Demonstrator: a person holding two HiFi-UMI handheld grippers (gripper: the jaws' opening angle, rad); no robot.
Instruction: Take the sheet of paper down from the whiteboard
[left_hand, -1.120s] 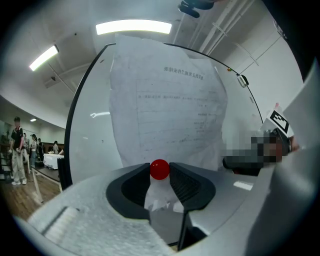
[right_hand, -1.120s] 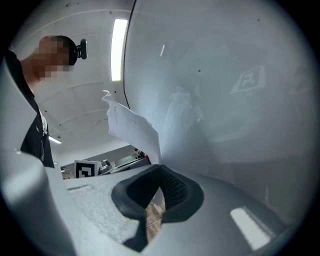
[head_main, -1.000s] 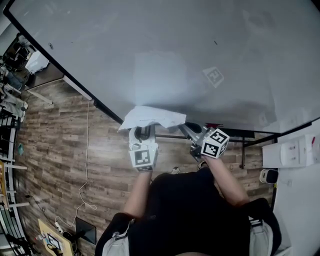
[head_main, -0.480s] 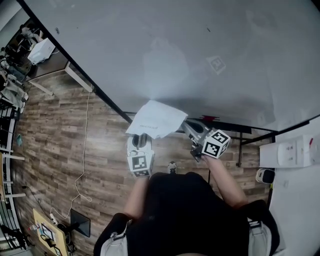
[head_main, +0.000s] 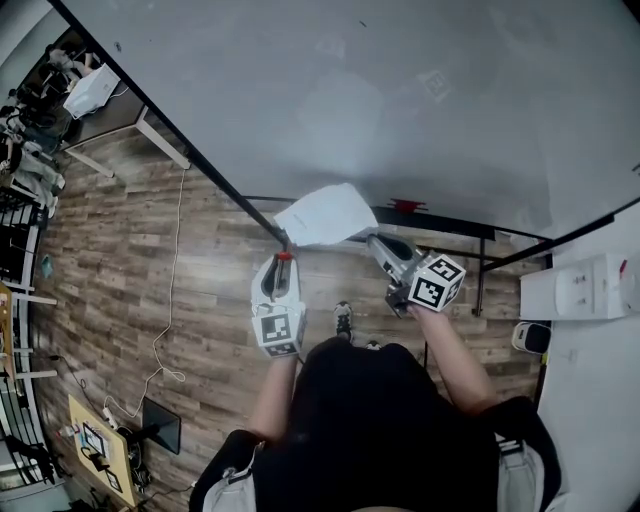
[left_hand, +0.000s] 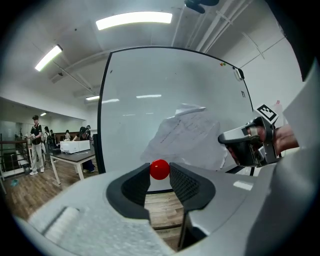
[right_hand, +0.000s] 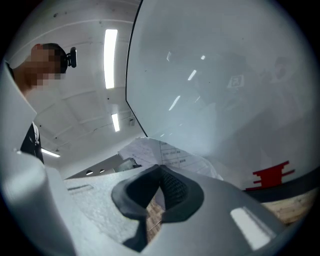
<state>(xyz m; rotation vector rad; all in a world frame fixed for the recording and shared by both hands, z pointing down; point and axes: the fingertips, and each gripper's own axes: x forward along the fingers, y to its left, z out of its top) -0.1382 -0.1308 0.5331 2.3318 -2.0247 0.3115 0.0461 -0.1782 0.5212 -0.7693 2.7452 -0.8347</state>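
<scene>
The floor (head_main: 130, 250) is brown wood-look planks, and a thin white cable (head_main: 176, 260) trails across it. A large whiteboard (head_main: 350, 90) in a black frame fills the far side. A table (head_main: 120, 115) with white legs stands at the upper left, near metal racks (head_main: 18, 215) along the left edge. A white cabinet (head_main: 590, 290) sits at the right. Overhead, the white ceiling (left_hand: 80, 30) carries long strip lights (left_hand: 134, 19) and pipes (left_hand: 220, 17). Farther off, a person (left_hand: 36, 145) stands near another table (left_hand: 75, 157).

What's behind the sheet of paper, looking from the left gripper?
The whiteboard, behind the sheet of paper that the right gripper pinches. The paper hides a patch of the board's lower part. The left gripper's red ball sits in front.
</scene>
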